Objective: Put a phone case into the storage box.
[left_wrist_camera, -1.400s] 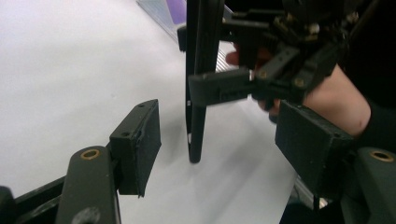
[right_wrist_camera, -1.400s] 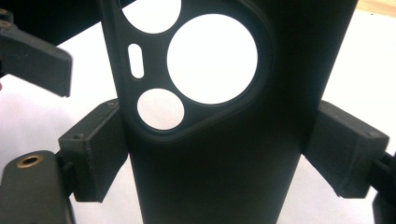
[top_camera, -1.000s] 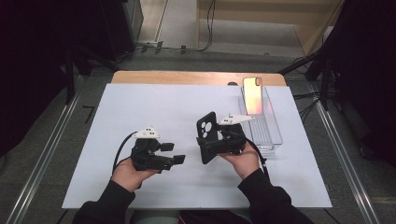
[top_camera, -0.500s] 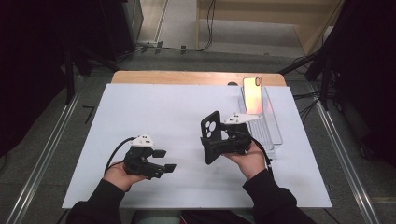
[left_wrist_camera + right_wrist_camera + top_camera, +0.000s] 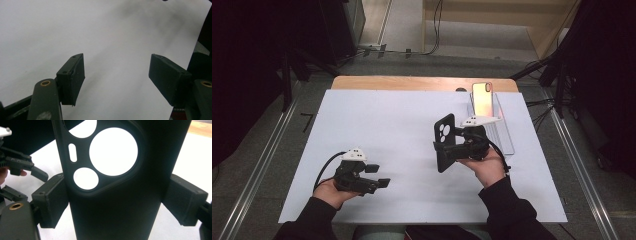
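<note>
Right gripper (image 5: 446, 147), at 3 o'clock of the white matte sheet (image 5: 382, 120): its blocky black pads clamp both long edges of a black phone case (image 5: 445, 142), a thin, smooth shell pierced by round and slot-shaped camera openings, held upright. Left gripper (image 5: 381, 176), at 7 o'clock: jaws spread wide, holding nothing. At 1 o'clock, a glossy phone (image 5: 482, 98) leans in a clear plastic tray (image 5: 506, 135).
</note>
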`<action>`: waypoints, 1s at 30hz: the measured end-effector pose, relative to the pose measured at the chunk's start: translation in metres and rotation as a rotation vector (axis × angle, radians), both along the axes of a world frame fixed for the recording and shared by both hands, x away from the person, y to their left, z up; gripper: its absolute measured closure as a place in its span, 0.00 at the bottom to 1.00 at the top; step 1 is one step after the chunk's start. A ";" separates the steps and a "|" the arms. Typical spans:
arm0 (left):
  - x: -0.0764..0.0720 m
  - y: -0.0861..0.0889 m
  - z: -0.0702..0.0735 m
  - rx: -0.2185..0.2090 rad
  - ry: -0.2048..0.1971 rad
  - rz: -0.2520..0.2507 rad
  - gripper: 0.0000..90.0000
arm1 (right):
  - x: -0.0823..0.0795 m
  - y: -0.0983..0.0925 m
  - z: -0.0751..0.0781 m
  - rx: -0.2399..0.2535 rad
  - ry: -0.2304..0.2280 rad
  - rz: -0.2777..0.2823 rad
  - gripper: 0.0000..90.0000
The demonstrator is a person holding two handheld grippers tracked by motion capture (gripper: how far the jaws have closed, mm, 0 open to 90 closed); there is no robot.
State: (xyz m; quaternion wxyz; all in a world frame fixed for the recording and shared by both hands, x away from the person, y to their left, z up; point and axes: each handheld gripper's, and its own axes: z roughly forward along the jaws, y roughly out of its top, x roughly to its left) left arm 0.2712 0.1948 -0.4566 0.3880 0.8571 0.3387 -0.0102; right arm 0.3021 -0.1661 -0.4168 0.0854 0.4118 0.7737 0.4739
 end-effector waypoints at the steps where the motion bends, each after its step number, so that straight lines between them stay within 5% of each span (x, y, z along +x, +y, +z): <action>1: 0.000 0.001 0.000 0.000 0.001 0.004 0.32 | 0.001 -0.003 0.002 0.002 0.002 -0.007 0.13; 16: -0.001 0.007 -0.001 -0.012 0.015 0.035 0.32 | 0.009 -0.042 0.029 0.040 -0.028 -0.116 0.13; 30: -0.006 0.014 -0.002 -0.017 0.029 0.072 0.32 | 0.026 -0.080 0.043 0.022 -0.055 -0.246 0.13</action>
